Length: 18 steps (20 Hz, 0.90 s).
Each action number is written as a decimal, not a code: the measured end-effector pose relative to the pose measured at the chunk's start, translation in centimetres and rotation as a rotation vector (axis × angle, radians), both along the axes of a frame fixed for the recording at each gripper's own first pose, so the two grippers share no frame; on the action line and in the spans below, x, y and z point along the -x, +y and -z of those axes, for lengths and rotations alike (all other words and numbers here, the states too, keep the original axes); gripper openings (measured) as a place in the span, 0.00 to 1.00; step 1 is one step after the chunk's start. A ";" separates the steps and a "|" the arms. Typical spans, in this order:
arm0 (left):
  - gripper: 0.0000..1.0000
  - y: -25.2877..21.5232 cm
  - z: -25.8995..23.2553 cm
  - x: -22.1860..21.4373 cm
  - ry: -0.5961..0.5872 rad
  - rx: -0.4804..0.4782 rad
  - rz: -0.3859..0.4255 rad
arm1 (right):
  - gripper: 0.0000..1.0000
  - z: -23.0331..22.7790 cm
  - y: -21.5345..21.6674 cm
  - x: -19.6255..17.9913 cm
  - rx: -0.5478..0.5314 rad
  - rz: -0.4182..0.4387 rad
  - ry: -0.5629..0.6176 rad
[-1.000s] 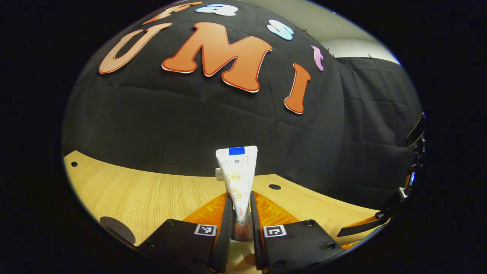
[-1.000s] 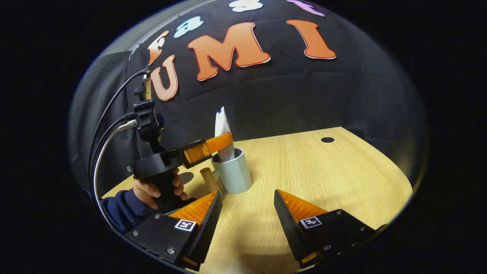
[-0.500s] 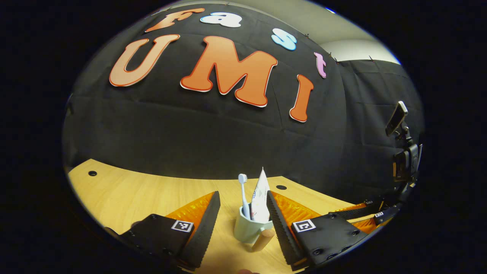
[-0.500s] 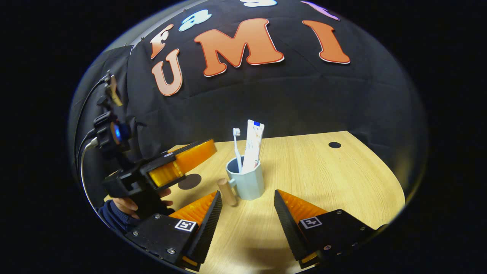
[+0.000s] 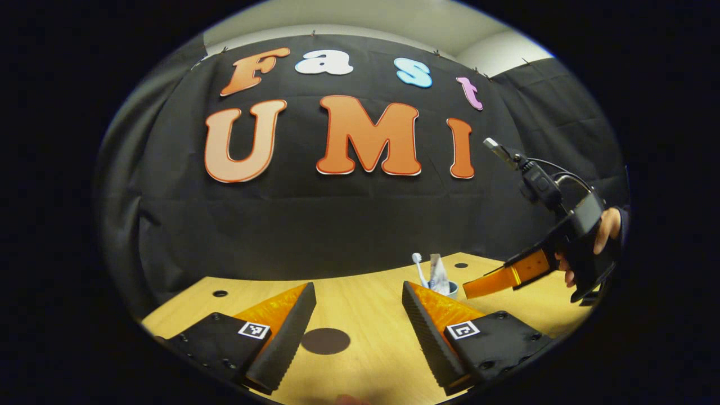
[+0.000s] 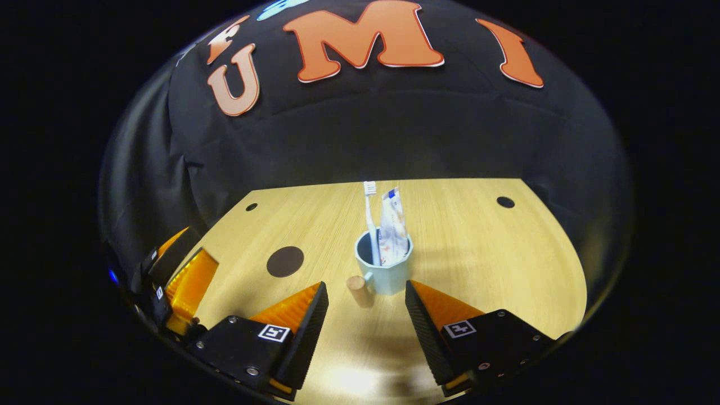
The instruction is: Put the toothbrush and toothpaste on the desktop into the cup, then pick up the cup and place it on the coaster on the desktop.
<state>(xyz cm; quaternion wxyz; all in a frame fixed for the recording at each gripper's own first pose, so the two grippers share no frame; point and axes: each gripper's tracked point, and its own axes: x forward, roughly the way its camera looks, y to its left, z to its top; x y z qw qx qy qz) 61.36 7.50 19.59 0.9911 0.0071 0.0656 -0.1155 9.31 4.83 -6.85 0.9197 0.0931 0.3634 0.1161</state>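
Now the wooden desk (image 6: pixel 461 236) holds a dark round coaster (image 6: pixel 284 261) left of the cup (image 6: pixel 388 270). Toothbrush (image 6: pixel 369 216) and toothpaste (image 6: pixel 392 225) stand in the cup, just beyond the wide-open right gripper (image 6: pixel 365 332). Left gripper (image 5: pixel 357 337), also wide, hovers near the coaster.

A pale wood-grain desktop (image 6: pixel 461 247) fills the booth floor, three small dark round holes in it: two along its far edge (image 6: pixel 505 202), one far-left (image 6: pixel 251 207).
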 end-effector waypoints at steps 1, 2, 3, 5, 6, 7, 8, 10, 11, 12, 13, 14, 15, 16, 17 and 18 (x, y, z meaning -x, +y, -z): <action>0.98 1.2 -0.4 0.6 -0.013 -0.016 -0.020 | 0.83 0.0 0.5 -0.1 0.003 0.005 0.026; 0.96 2.4 -0.6 1.2 -0.022 -0.027 -0.037 | 0.84 0.2 0.5 -0.5 0.017 0.014 0.050; 0.98 3.3 -0.7 1.7 -0.029 -0.030 -0.054 | 0.84 0.3 0.3 -1.0 0.039 0.033 0.075; 1.00 4.6 -0.2 3.0 -0.033 -0.012 -0.072 | 0.83 0.7 0.6 -1.6 0.064 0.072 0.125; 0.98 5.3 0.2 3.8 -0.033 0.001 -0.079 | 0.83 1.0 0.8 -1.7 0.072 0.091 0.150; 0.98 5.9 0.7 4.1 -0.025 0.009 -0.087 | 0.81 1.5 1.2 -1.7 0.075 0.102 0.181; 0.98 6.6 1.5 4.2 -0.018 0.017 -0.096 | 0.80 2.0 1.6 -1.6 0.077 0.110 0.214; 1.00 7.4 2.6 4.9 -0.007 0.037 -0.100 | 0.78 3.1 2.1 -1.5 0.094 0.125 0.277; 0.96 7.8 2.9 5.3 -0.007 0.052 -0.101 | 0.78 3.6 2.1 -1.8 0.111 0.143 0.301; 0.98 7.7 3.3 5.6 -0.003 0.063 -0.091 | 0.77 4.1 1.9 -2.2 0.128 0.170 0.323; 0.99 7.8 3.6 5.9 0.001 0.065 -0.090 | 0.77 4.7 1.9 -2.3 0.136 0.190 0.350; 1.00 8.2 3.8 6.3 0.002 0.063 -0.089 | 0.68 5.3 1.9 -2.5 0.141 0.212 0.376; 1.00 8.4 3.8 6.6 -0.001 0.061 -0.089 | 0.75 6.0 2.0 -2.6 0.145 0.223 0.408; 0.98 8.6 4.0 7.0 -0.002 0.064 -0.088 | 0.74 6.6 1.8 -2.6 0.158 0.234 0.437; 0.98 8.7 4.0 7.2 -0.003 0.069 -0.085 | 0.67 7.4 1.5 -2.9 0.184 0.246 0.459; 1.00 8.6 4.0 7.5 -0.005 0.076 -0.081 | 0.73 8.3 0.8 -3.0 0.225 0.262 0.472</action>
